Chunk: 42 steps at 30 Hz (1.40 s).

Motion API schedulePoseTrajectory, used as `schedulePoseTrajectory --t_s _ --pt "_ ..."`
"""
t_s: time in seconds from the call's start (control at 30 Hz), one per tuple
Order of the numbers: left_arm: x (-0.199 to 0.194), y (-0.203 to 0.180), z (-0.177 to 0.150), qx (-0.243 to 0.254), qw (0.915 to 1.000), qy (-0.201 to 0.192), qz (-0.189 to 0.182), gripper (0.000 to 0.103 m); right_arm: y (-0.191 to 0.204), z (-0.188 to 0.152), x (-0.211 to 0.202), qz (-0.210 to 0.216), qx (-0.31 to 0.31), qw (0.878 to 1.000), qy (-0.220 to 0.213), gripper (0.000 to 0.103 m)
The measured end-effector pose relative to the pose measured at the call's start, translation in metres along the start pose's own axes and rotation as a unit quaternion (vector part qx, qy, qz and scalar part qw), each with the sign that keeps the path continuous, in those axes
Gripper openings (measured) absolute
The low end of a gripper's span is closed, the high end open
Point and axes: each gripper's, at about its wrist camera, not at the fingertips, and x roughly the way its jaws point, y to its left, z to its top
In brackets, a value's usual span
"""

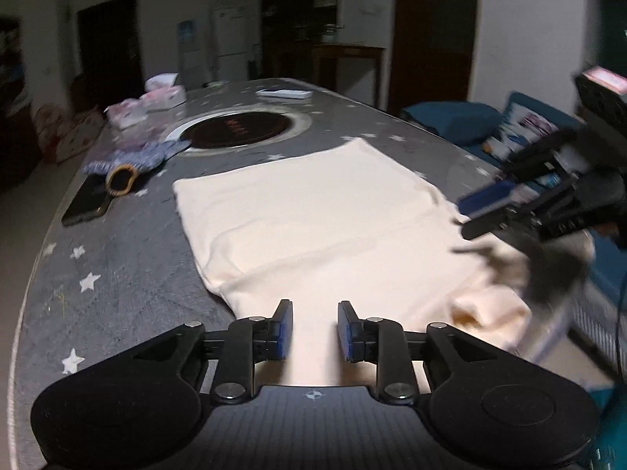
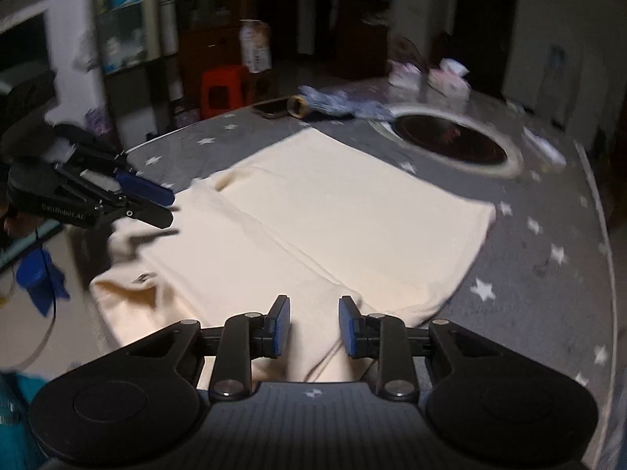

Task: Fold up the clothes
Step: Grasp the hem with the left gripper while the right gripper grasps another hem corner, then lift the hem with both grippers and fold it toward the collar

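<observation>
A cream garment (image 1: 317,227) lies flat and partly folded on a grey star-patterned table (image 1: 129,274); it also shows in the right wrist view (image 2: 325,215). My left gripper (image 1: 314,331) is open and empty, hovering over the garment's near edge. My right gripper (image 2: 314,327) is open and empty over the opposite near edge. In the left wrist view the right gripper (image 1: 466,215) hangs at the garment's right side. In the right wrist view the left gripper (image 2: 170,205) hangs at the garment's left side by a bunched sleeve (image 2: 117,293).
A round dark inset plate (image 1: 239,129) sits in the table's middle. A blue knitted cloth (image 1: 145,156), a brush (image 1: 121,180) and a phone (image 1: 86,199) lie beyond the garment. Tissue packs (image 1: 164,94) sit at the far edge. A red stool (image 2: 223,90) stands on the floor.
</observation>
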Motion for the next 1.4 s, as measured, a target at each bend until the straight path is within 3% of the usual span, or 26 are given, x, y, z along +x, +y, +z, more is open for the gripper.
schedulePoseTrajectory --t_s 0.17,0.37,0.6,0.73,0.83,0.9,0.97,1.23,1.4 --pt "-0.021 -0.024 -0.014 0.076 0.9968 -0.001 -0.024 0.038 0.018 -0.007 0.005 0.032 -0.042 0.998 0.027 0.026" --pt "-0.037 -0.045 -0.031 0.170 0.9850 -0.014 -0.029 0.042 0.021 -0.010 0.002 0.035 -0.041 0.998 0.036 0.027" --pt "-0.015 -0.057 -0.038 0.204 0.9787 -0.020 -0.016 0.042 0.028 -0.013 -0.014 0.029 -0.069 0.996 0.043 0.027" --pt "-0.008 -0.067 -0.042 0.235 0.9714 -0.023 -0.022 0.042 0.034 -0.020 -0.024 0.030 -0.085 0.995 0.045 0.043" --pt "-0.004 -0.067 -0.041 0.228 0.9728 -0.030 -0.024 0.031 0.038 -0.025 -0.026 0.031 -0.099 0.994 0.045 0.043" --pt "-0.005 -0.064 -0.038 0.216 0.9753 -0.035 -0.028 0.017 0.040 -0.028 -0.027 0.032 -0.108 0.993 0.045 0.044" --pt "-0.005 -0.060 -0.032 0.199 0.9786 -0.040 -0.032 0.011 0.043 -0.031 -0.028 0.033 -0.117 0.992 0.045 0.047" --pt "-0.002 -0.039 -0.004 0.121 0.9896 -0.054 -0.056 0.009 0.053 -0.033 -0.016 0.037 -0.149 0.988 0.011 0.047" --pt "0.003 -0.029 0.003 0.091 0.9924 -0.050 -0.066 0.009 0.050 -0.027 -0.001 0.046 -0.134 0.990 -0.004 0.040"
